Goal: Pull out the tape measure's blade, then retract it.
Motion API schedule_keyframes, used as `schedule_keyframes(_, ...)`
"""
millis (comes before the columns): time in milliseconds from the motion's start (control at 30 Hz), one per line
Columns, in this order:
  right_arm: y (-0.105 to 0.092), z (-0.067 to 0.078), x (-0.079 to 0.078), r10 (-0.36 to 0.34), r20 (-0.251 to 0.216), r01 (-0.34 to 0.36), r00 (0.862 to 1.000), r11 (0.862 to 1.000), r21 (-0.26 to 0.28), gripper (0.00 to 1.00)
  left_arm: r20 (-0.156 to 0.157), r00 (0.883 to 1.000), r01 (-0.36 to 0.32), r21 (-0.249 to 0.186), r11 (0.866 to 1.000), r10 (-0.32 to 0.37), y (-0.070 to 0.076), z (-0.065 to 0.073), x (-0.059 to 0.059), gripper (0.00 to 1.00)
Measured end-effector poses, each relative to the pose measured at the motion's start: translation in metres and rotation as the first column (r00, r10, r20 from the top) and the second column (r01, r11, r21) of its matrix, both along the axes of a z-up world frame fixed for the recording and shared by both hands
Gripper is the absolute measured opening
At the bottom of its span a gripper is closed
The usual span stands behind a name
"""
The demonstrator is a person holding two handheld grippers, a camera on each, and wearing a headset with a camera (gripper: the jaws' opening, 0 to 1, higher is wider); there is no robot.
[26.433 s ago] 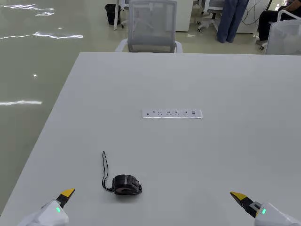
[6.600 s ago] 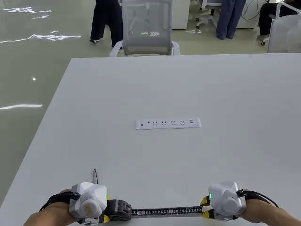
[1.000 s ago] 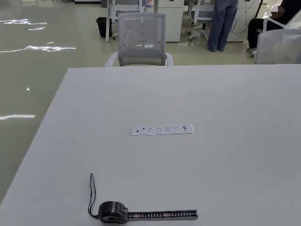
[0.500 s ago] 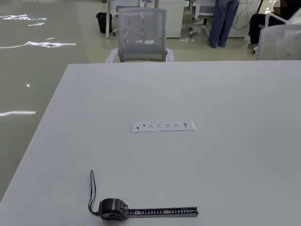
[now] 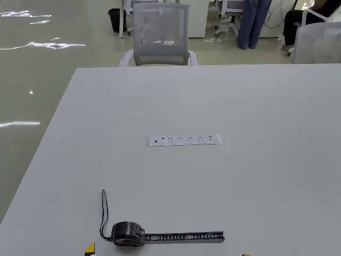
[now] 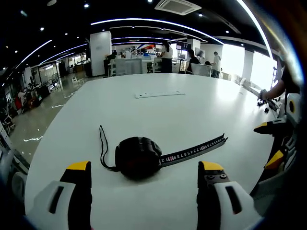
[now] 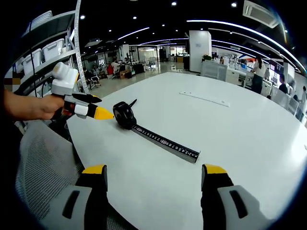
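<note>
Black tape measure case point(image 5: 128, 233); dark blade point(image 5: 184, 237), pale numerals; white table point(image 5: 240, 106); left tool point(image 6: 144, 166), right tool point(image 7: 154, 168) white, yellow-tipped.

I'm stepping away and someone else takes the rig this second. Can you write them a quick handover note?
Tools: the left tool is open and empty, aimed at the tape measure case from close by, not touching it. The right tool is open and empty, facing the free end of the blade, apart from it.
Things: the case lies near the front edge of the table, its strap trailing away. The blade lies flat on the table, extended.
Done: blade pulled out.
Left: retract it.
</note>
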State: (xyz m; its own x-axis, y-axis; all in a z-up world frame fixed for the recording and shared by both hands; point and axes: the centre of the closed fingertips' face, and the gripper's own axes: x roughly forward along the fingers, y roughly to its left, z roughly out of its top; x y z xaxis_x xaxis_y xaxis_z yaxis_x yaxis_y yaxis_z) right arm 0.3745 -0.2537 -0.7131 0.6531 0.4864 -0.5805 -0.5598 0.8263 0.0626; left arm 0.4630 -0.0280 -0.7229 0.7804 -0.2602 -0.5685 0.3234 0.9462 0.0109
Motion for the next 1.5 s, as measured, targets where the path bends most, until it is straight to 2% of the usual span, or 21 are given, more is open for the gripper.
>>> schedule_keyframes(267, -0.001, -0.003, 0.005, 0.067, 0.018, -0.067, 0.998, 0.998, -0.013, 0.76, 0.002, 1.000, -0.030, 0.004, 1.000, 0.030, 0.001, -0.004, 0.008, 0.86)
schedule_keyframes(500, -0.008, -0.005, 0.013, 0.132, 0.035, -0.131, 0.991, 0.991, -0.037, 0.67, 0.005, 0.998, -0.057, 0.003, 0.998, 0.057, 0.003, -0.005, 0.020, 0.83)
schedule_keyframes(800, -0.017, -0.009, 0.025, 0.217, 0.035, -0.213, 0.976, 0.974, -0.078, 0.56, -0.031, 0.996, -0.083, -0.005, 0.997, 0.082, 0.003, -0.016, 0.028, 0.79)
schedule_keyframes(1067, -0.021, -0.016, 0.034, 0.305, 0.029, -0.300, 0.952, 0.947, -0.118, 0.51, -0.047, 0.992, -0.116, -0.008, 0.993, 0.115, 0.006, -0.019, 0.035, 0.76)
schedule_keyframes(1400, -0.021, -0.028, 0.047, 0.437, 0.009, -0.430, 0.899, 0.887, -0.169, 0.46, -0.073, 0.987, -0.145, -0.016, 0.989, 0.143, 0.006, -0.028, 0.040, 0.73)
schedule_keyframes(1500, -0.022, -0.031, 0.053, 0.456, 0.003, -0.448, 0.890, 0.877, -0.173, 0.45, -0.080, 0.985, -0.157, -0.020, 0.987, 0.155, 0.006, -0.030, 0.042, 0.72)
